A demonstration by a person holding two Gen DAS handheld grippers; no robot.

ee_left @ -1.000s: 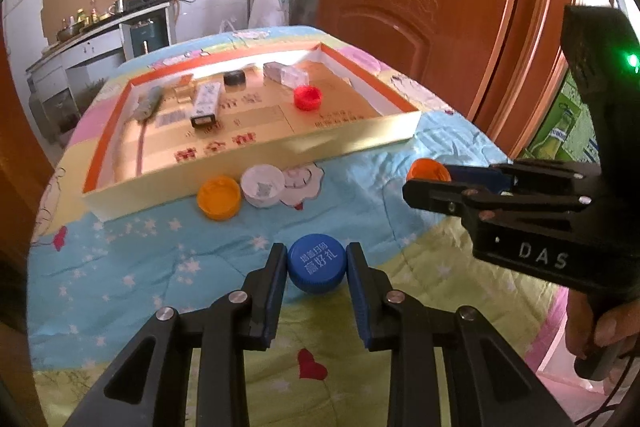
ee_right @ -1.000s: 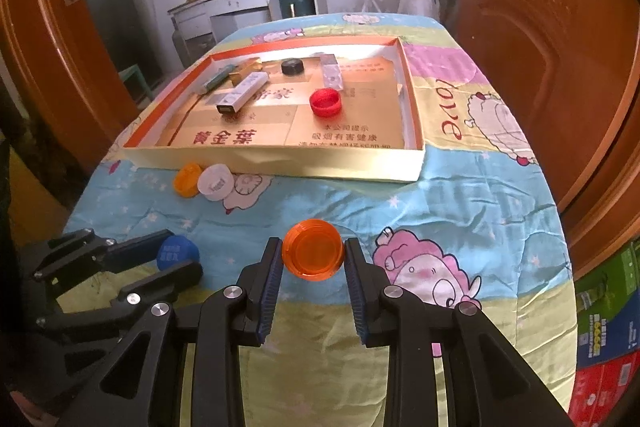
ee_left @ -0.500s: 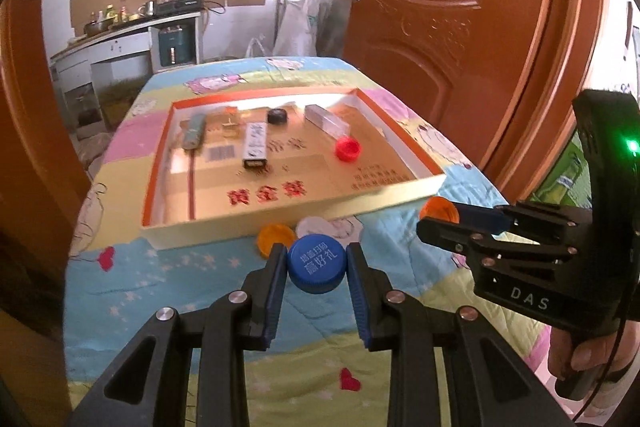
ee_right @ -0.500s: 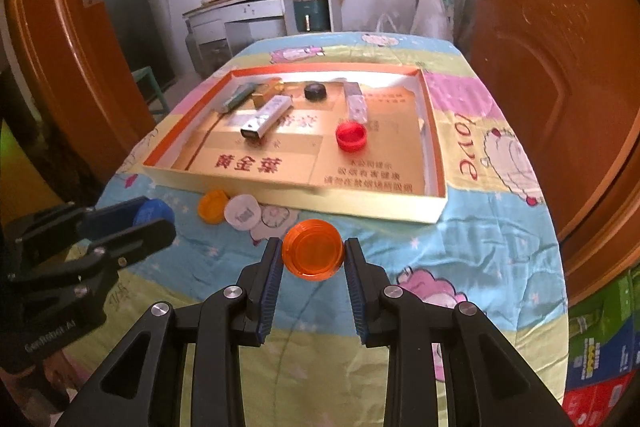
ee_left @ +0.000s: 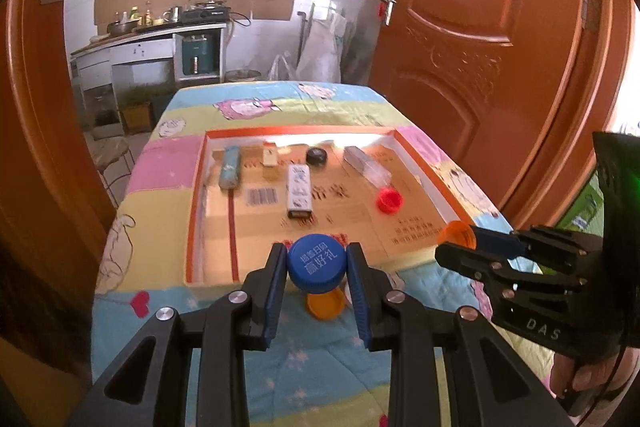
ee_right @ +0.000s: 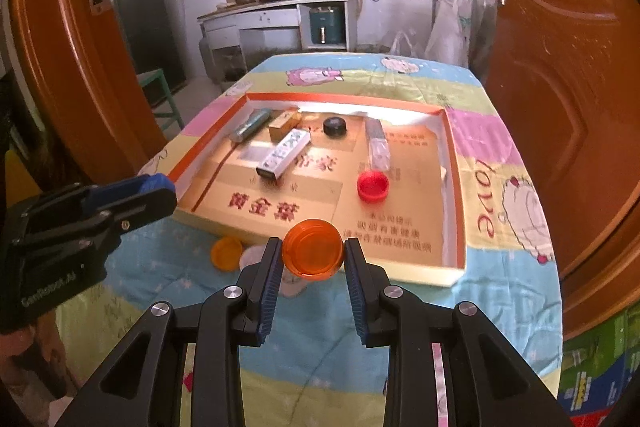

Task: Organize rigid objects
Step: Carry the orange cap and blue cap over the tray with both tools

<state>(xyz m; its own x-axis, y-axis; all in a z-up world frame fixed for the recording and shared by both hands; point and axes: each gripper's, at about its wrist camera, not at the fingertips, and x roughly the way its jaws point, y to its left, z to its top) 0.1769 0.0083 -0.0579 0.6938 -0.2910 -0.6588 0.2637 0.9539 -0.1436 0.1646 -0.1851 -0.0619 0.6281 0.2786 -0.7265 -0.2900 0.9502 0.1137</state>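
Left gripper point(ee_left: 317, 269) jaws clamped on blue bottle cap point(ee_left: 317, 264), right gripper point(ee_right: 310, 257) jaws on orange cap point(ee_right: 313, 250), both above tray point(ee_right: 454, 263) near edge; thin rim grips, could slip short onto surface point(ee_right: 516, 291).

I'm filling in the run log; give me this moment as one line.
left gripper: shut on blue cap | right gripper: shut on orange cap | both near box front edge

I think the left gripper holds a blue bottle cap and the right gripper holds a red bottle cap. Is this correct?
Not quite. The right gripper holds an orange bottle cap, not a red one, as the right wrist view shows. The red bottle cap lies inside the cardboard tray. The left gripper does hold a blue bottle cap.
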